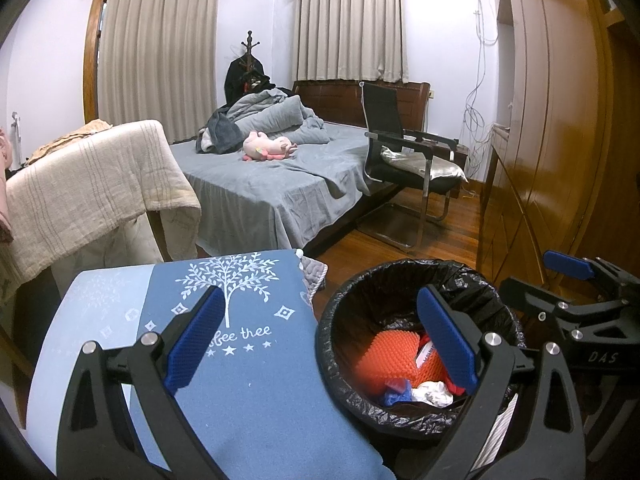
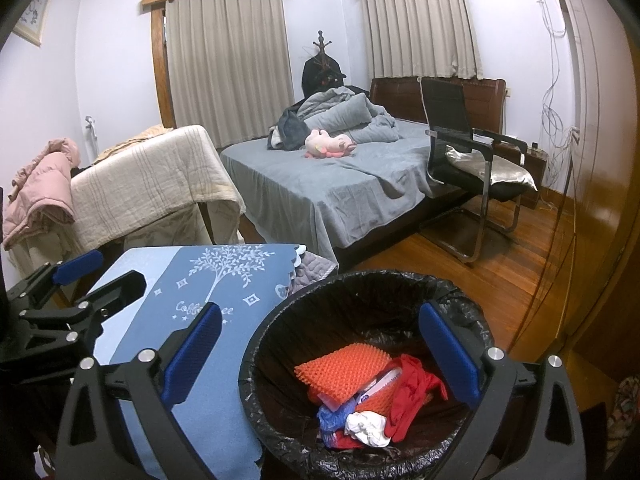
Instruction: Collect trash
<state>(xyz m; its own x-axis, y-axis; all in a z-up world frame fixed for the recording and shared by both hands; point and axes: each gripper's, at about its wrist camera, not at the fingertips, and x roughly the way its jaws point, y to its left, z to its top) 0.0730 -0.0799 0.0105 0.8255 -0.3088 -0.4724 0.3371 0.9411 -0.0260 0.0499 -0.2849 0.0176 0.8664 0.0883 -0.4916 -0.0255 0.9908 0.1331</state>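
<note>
Bedroom, two handheld grippers side by side above a bin and a blue cloth.

Left gripper: blue-padded fingers spread wide apart, nothing between them. Left pad sits over the blue tree-print cloth, right pad over the mouth of the trash bin.

Right gripper: fingers likewise spread wide, holding nothing. It hangs directly over the bin opening, left pad above the cloth's edge, right pad above the liner at about 3 o'clock of the rim. From the left wrist view the right gripper shows at 3 o'clock, tips apart.

Bin: round, lined with a black bag folded over the rim, standing on the wooden floor just beside the cloth-covered surface (cloth edge touches or nearly touches the rim; cannot tell which).

Trash, all inside the bin: orange bumpy foam sheet toward 10 o'clock; red fabric piece at 3 o'clock; crumpled white paper at 6 o'clock; blue plastic scrap at 7 o'clock; a white printed wrapper lying across the foam.

Background: grey bed with pink plush toy at 12 o'clock, black chair at 2 o'clock.
</note>
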